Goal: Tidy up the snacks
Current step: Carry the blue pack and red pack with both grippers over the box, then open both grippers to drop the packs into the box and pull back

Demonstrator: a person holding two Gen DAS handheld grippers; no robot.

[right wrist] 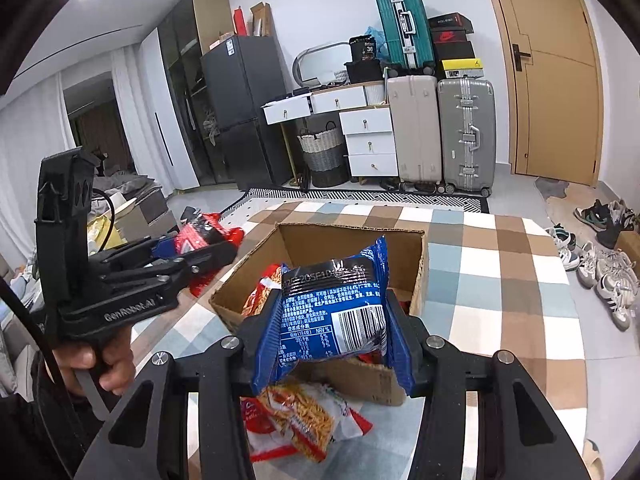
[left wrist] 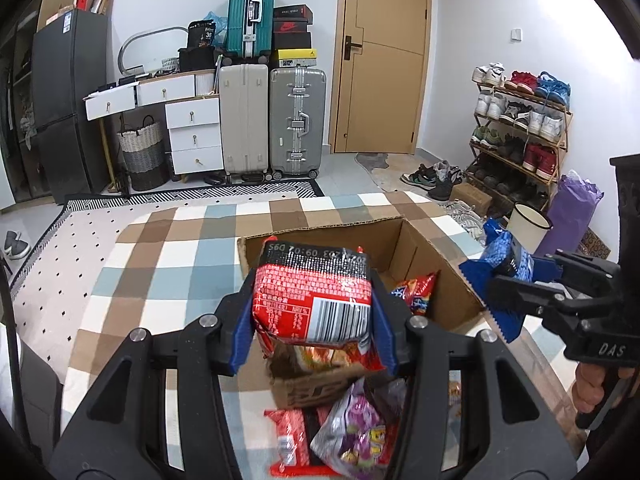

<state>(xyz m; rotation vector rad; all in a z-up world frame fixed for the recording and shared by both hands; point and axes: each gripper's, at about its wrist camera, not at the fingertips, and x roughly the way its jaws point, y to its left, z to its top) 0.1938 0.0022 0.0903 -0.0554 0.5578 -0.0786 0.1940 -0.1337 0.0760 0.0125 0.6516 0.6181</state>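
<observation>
Setting: lived-in home, entry or storage room. Evidence: stacked suitcases (left wrist: 272, 120), loaded shoe rack (left wrist: 520, 128), white drawer unit (left wrist: 194, 136), woven laundry basket (left wrist: 142, 152), dark fridge (left wrist: 66, 100), wooden door (left wrist: 384, 56).

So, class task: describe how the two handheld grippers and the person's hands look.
Both are black plastic with silver bolts and ribbed blue finger pads. The right gripper carries white "DAS" lettering; the left gripper reads "GenRobot.AI", with a black cable behind it. Bare fingers and a dark sleeve show.
</observation>
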